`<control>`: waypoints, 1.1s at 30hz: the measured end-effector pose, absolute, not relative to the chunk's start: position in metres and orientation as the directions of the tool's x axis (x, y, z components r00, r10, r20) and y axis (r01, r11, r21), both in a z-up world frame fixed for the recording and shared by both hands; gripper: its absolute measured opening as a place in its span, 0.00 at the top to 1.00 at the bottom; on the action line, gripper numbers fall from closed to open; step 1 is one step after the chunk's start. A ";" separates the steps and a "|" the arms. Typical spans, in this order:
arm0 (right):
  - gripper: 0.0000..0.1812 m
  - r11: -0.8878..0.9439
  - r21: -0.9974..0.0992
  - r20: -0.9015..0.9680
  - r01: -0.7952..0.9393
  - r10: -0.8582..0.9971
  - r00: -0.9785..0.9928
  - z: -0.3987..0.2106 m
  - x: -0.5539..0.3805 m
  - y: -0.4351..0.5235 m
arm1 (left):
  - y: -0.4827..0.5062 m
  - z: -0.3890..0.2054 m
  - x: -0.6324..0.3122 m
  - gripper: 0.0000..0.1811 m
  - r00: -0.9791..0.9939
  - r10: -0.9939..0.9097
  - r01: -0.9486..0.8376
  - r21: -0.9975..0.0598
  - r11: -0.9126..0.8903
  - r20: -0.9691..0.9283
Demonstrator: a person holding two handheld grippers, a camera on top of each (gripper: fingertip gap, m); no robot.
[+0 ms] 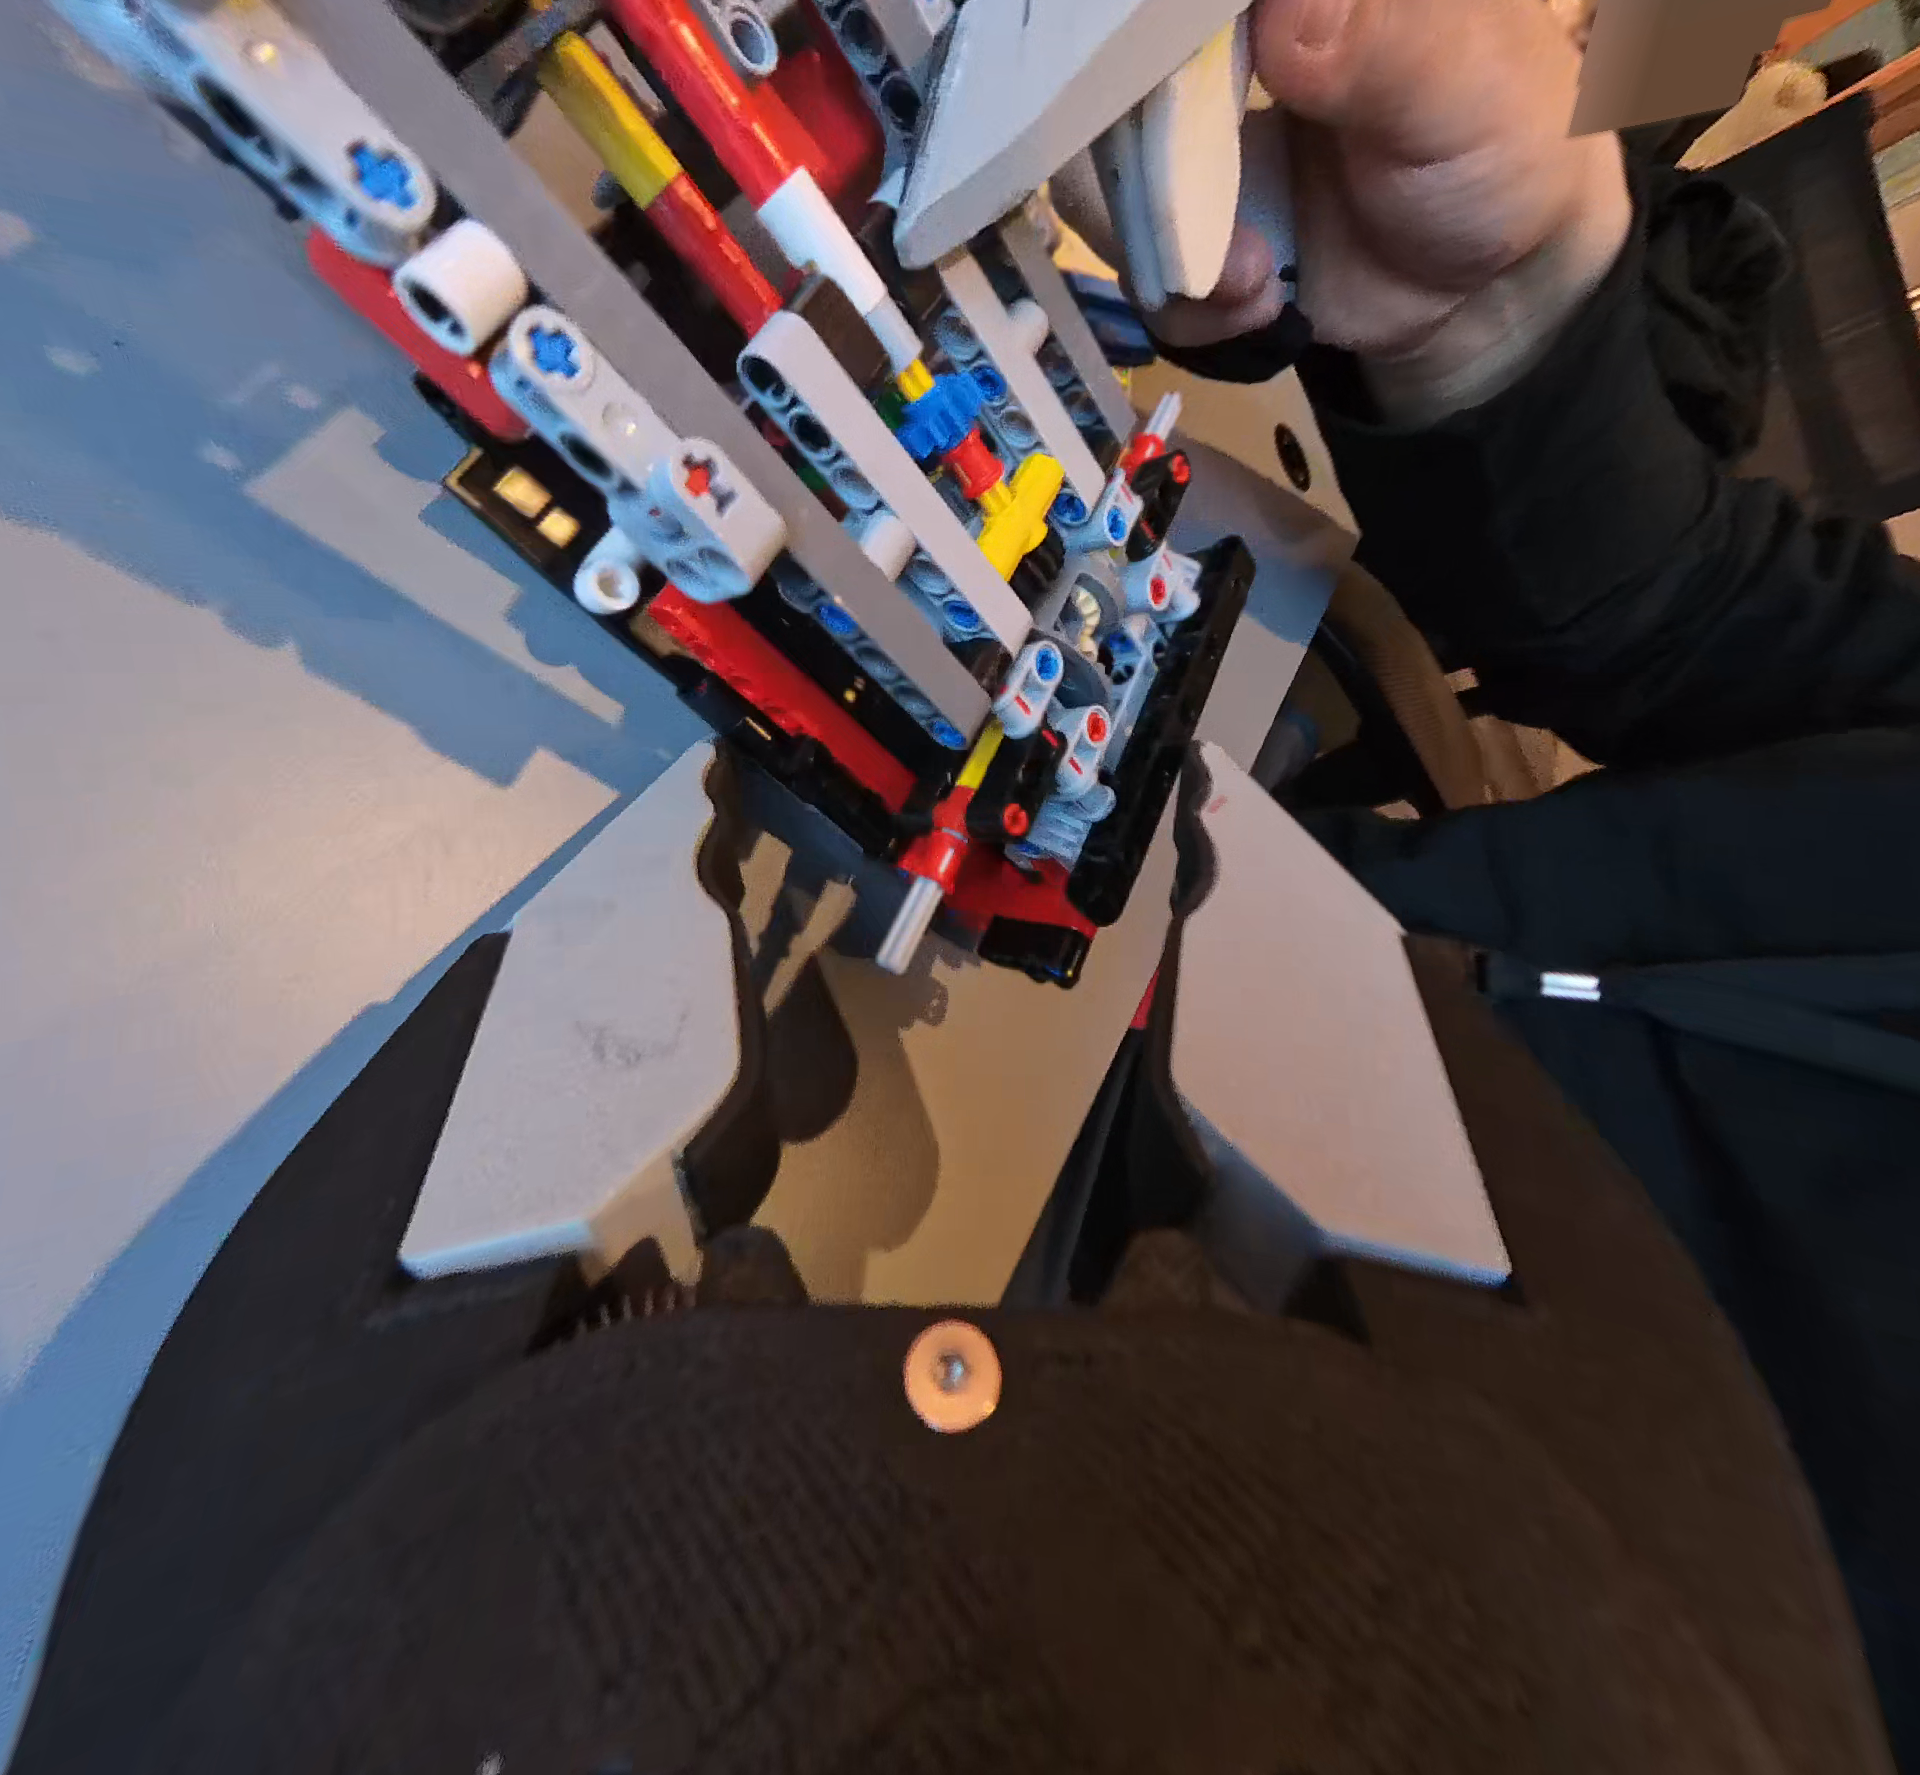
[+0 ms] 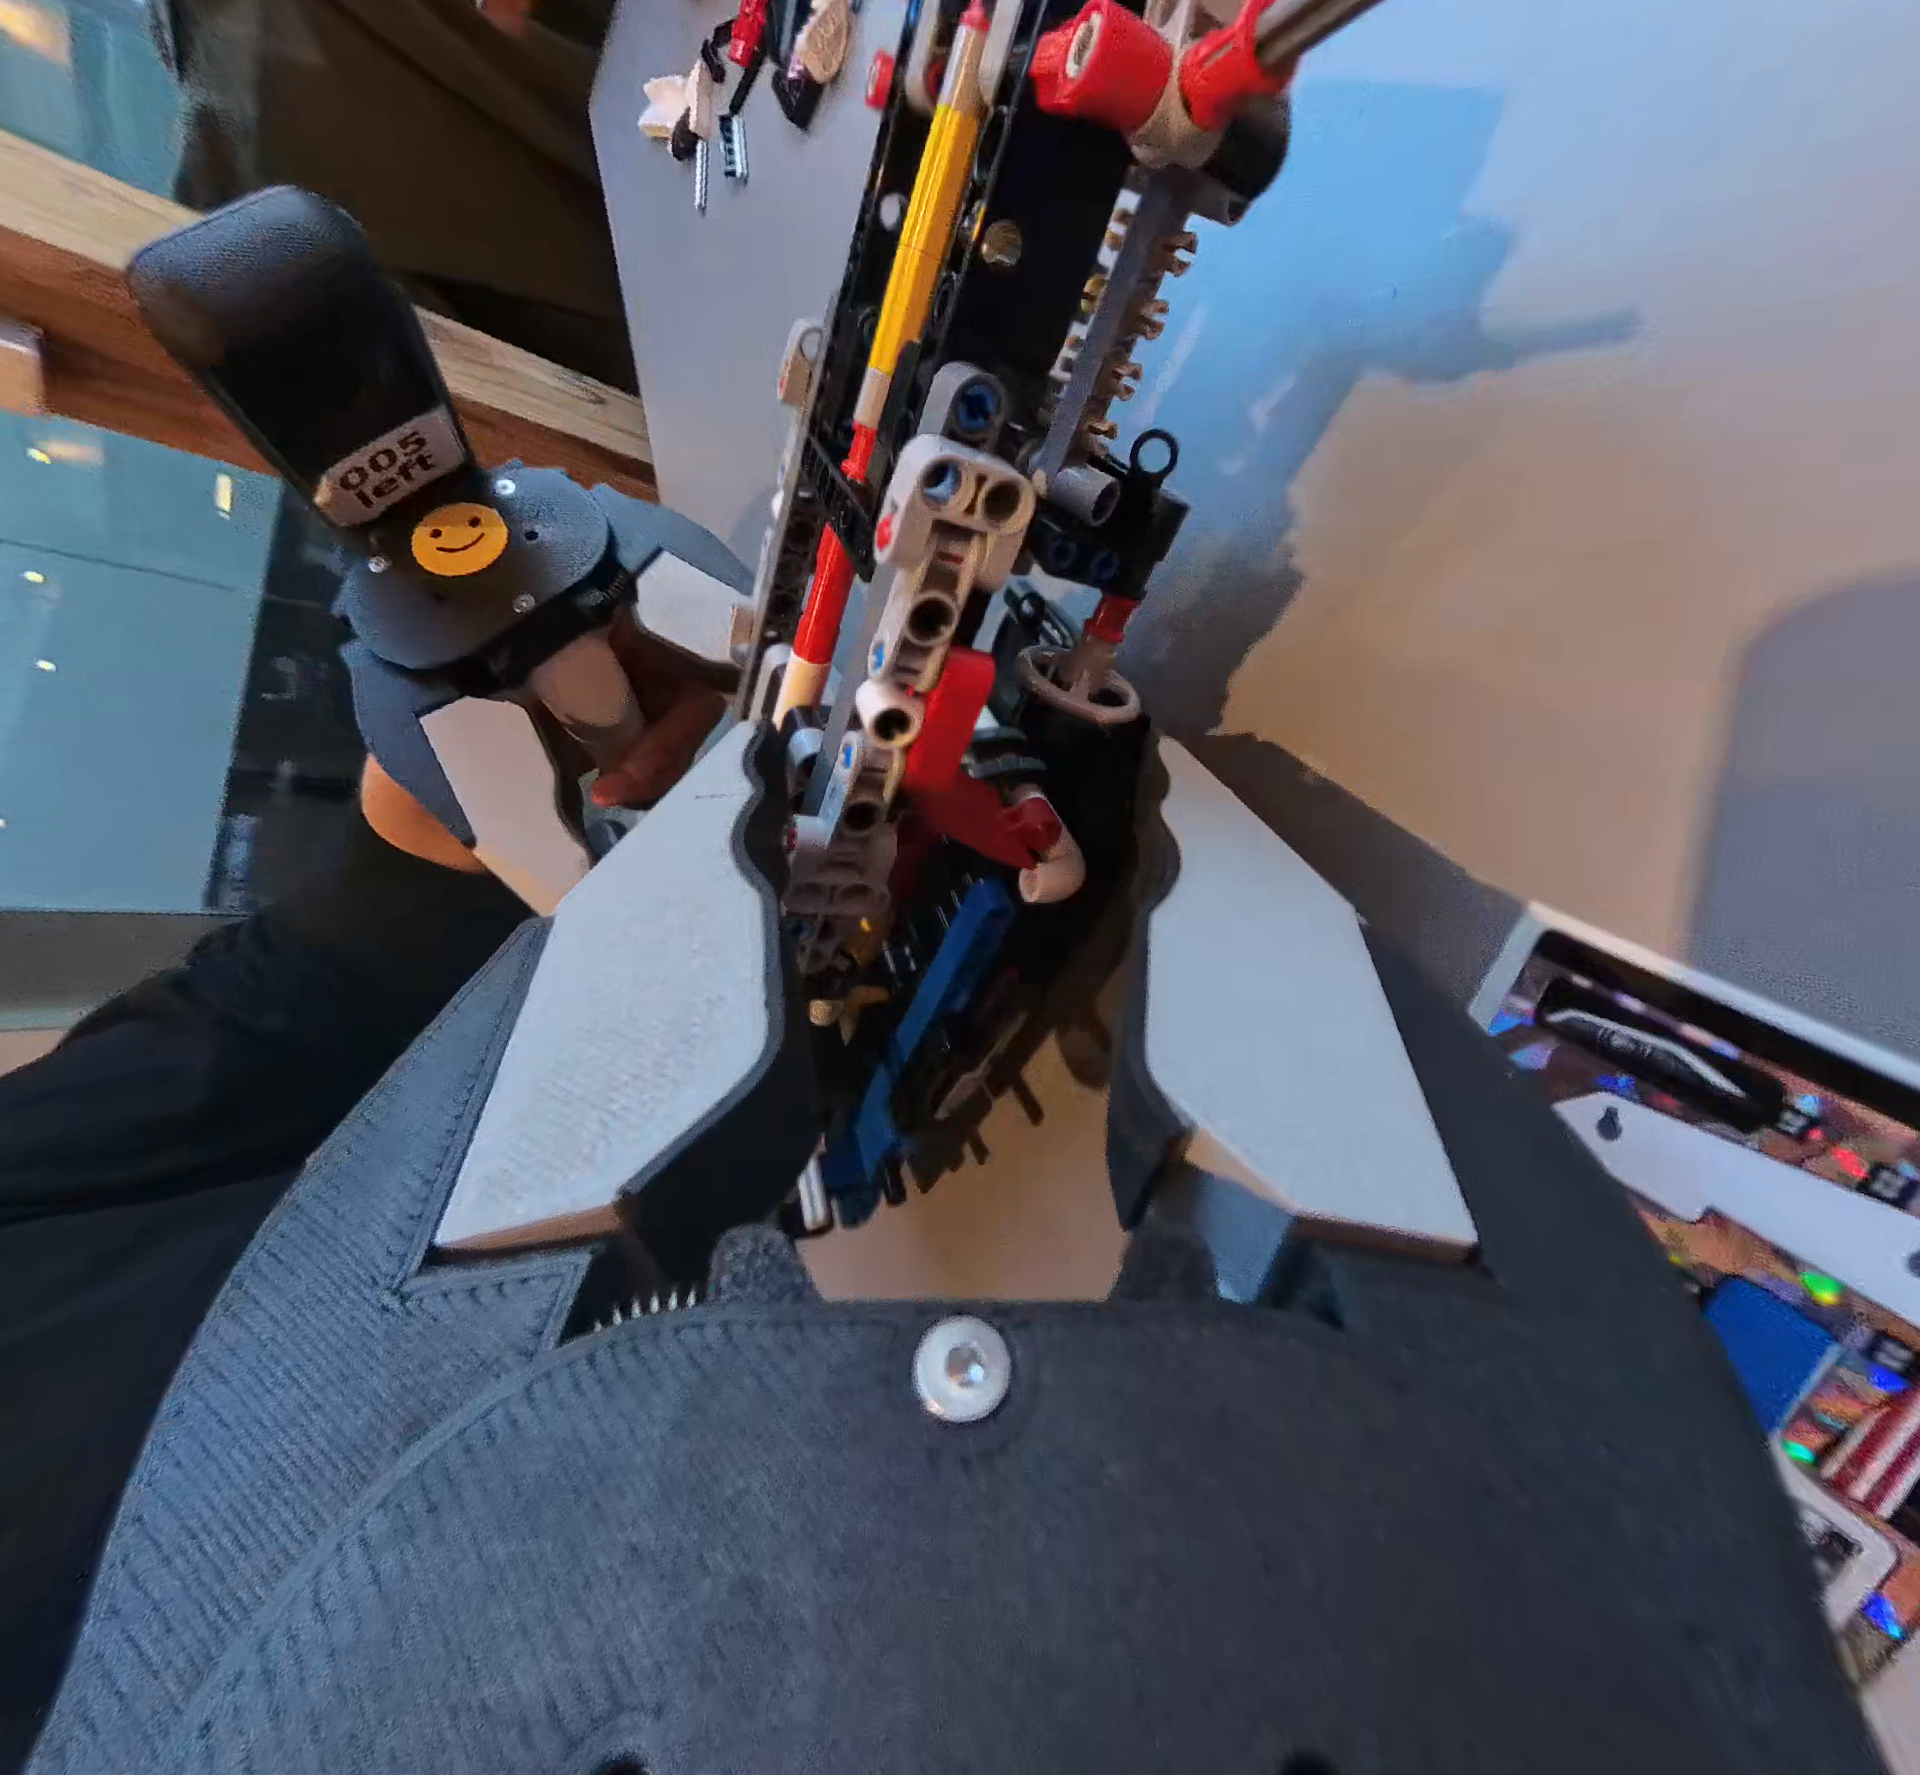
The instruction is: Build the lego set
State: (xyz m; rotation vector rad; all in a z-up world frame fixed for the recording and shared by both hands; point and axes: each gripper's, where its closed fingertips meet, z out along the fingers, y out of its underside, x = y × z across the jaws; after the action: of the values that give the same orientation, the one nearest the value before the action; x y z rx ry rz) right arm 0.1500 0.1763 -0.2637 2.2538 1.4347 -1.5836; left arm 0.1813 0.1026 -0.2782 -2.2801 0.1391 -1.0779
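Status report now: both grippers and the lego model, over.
Left gripper shut on lego model, one end. Right gripper shut on the other end. Model held between them above the table. Nothing in the way.

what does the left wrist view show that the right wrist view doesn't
Only the left wrist view: the blue gear and yellow connector on the axle line. Only the right wrist view: the left gripper's black handle with a yellow smiley, and loose parts on the table. Both: the lego model clamped at opposite ends.
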 end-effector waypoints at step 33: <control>0.89 0.264 -0.423 -0.098 0.867 0.938 -0.334 -0.251 0.150 0.144 | 0.110 -0.254 0.079 0.59 0.694 -0.593 -0.174 -0.704 -0.688 0.408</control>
State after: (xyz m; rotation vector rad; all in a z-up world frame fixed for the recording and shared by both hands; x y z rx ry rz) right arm 0.1502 0.1440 -0.2510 1.8984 2.6291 -0.6828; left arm 0.0786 0.1103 -0.2541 -2.2558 0.5831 -0.8422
